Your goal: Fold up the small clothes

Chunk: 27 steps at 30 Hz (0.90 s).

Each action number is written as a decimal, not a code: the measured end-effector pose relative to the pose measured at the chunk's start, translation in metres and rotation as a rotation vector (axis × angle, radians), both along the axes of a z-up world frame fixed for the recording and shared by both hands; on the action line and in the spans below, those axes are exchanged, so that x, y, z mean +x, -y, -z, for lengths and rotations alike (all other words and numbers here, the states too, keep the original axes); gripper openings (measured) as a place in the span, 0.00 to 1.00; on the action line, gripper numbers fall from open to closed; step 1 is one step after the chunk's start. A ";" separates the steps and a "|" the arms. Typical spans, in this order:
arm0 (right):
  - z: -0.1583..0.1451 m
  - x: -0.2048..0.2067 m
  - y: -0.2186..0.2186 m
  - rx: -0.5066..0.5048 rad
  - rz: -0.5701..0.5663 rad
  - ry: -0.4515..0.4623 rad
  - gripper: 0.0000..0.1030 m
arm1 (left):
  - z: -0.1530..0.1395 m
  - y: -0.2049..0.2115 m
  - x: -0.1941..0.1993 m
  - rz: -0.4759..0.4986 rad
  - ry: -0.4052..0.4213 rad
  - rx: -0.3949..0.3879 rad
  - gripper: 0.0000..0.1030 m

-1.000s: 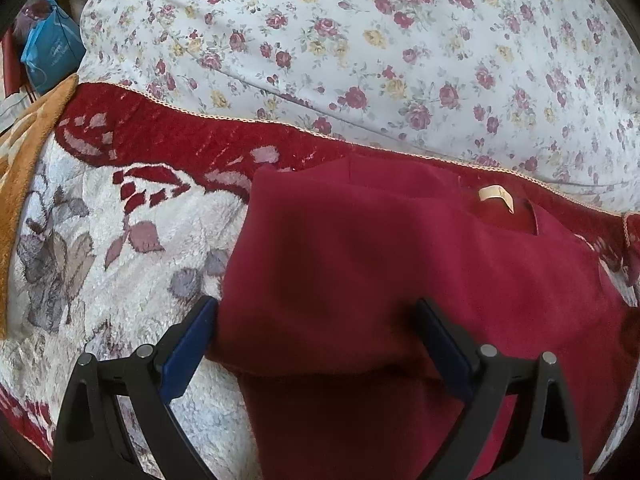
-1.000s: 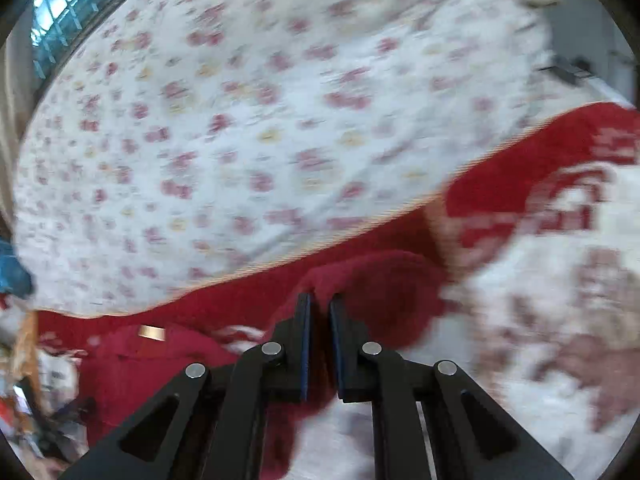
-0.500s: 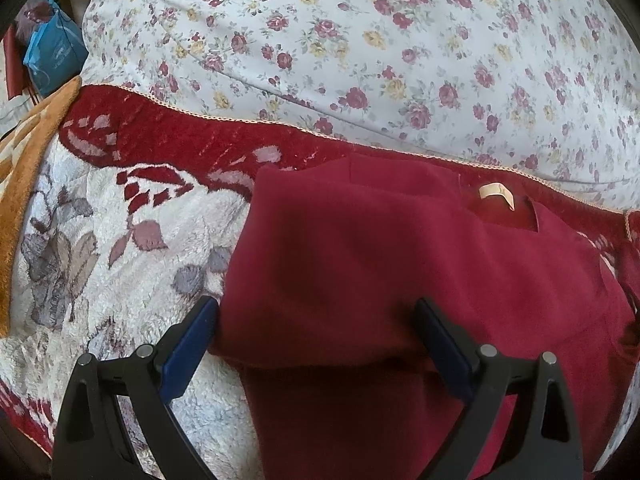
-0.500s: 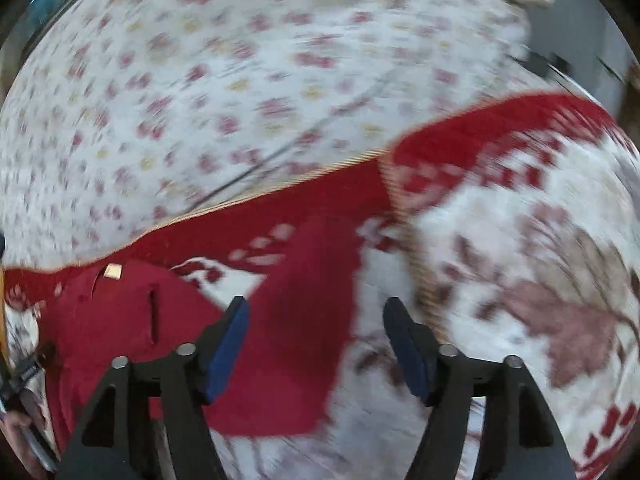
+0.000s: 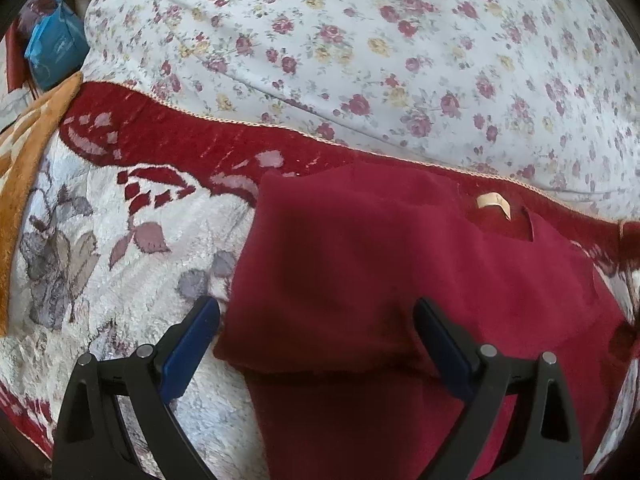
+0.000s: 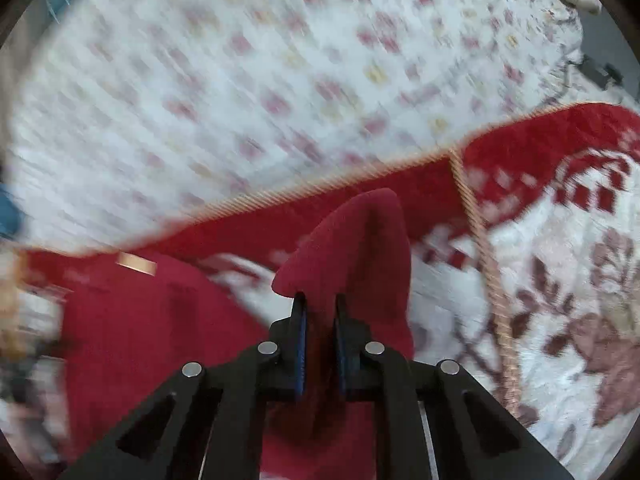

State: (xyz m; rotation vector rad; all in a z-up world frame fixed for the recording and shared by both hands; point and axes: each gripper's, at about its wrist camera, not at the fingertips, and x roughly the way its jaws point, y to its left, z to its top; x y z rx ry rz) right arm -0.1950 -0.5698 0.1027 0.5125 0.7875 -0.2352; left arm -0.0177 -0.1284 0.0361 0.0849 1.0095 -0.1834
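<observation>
A dark red garment point(image 5: 360, 272) is seen spread on a plush red-and-white floral blanket point(image 5: 120, 264), filling the lower centre and right of the left wrist frame. One side of it is folded over, its straight hem lying across the lower middle, and a pale neck label point(image 5: 493, 202) is shown at the collar in the right of centre. The left gripper point(image 5: 316, 332) is held with its blue-padded jaws wide apart over that folded edge, nothing pressed between them. A rose-print sheet point(image 5: 360, 48) is seen across the top, with a blue bag point(image 5: 56, 54) at the upper left.

Only in the blurred right wrist view is a raised fold of the garment point(image 6: 360, 256) shown, at centre frame. There the right gripper point(image 6: 319, 312) is nearly closed, the red cloth pinched between its pads and lifted off the blanket point(image 6: 560, 320), beside a gold cord trim point(image 6: 480, 240).
</observation>
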 end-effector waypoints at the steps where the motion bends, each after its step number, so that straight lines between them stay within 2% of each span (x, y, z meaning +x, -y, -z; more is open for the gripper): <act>1: -0.012 -0.010 0.000 0.053 -0.021 0.073 0.12 | 0.000 0.002 -0.001 0.005 0.003 0.009 0.94; 3: -0.032 -0.030 0.005 0.118 -0.023 0.183 0.12 | 0.002 0.003 -0.003 0.010 0.003 0.023 0.94; 5: -0.033 -0.050 0.019 0.137 0.035 0.194 0.13 | 0.002 0.002 -0.004 0.008 -0.002 0.018 0.94; 6: -0.030 -0.058 0.026 0.098 0.090 0.148 0.13 | 0.002 0.001 -0.004 0.007 -0.005 0.013 0.94; 7: -0.022 -0.066 0.035 0.035 0.178 0.065 0.23 | 0.001 0.000 -0.004 0.005 -0.005 0.008 0.94; 8: -0.010 -0.077 0.046 -0.037 0.299 -0.071 0.47 | 0.000 -0.002 -0.004 0.003 -0.003 0.004 0.94; 9: 0.001 -0.089 0.056 -0.079 0.397 -0.174 0.55 | -0.002 -0.004 -0.004 -0.003 0.002 -0.001 0.94; 10: 0.010 -0.103 0.066 -0.095 0.480 -0.225 0.55 | -0.004 -0.005 -0.003 -0.008 0.004 -0.005 0.94; 13: 0.015 -0.145 0.079 0.006 0.555 -0.166 0.55 | -0.005 -0.008 -0.001 -0.020 0.001 -0.023 0.94; 16: 0.005 -0.141 0.072 -0.005 0.515 -0.122 0.58 | -0.002 -0.005 0.000 -0.024 -0.006 -0.016 0.94; 20: -0.004 -0.106 0.048 0.017 0.351 -0.074 0.72 | 0.001 -0.001 -0.001 -0.017 -0.009 -0.007 0.94; 24: 0.017 -0.053 0.028 0.034 0.222 -0.153 0.72 | -0.002 0.000 -0.002 -0.007 0.001 0.000 0.94; 27: 0.027 -0.035 0.021 0.033 0.215 -0.169 0.72 | -0.003 -0.003 -0.001 -0.015 0.005 -0.008 0.94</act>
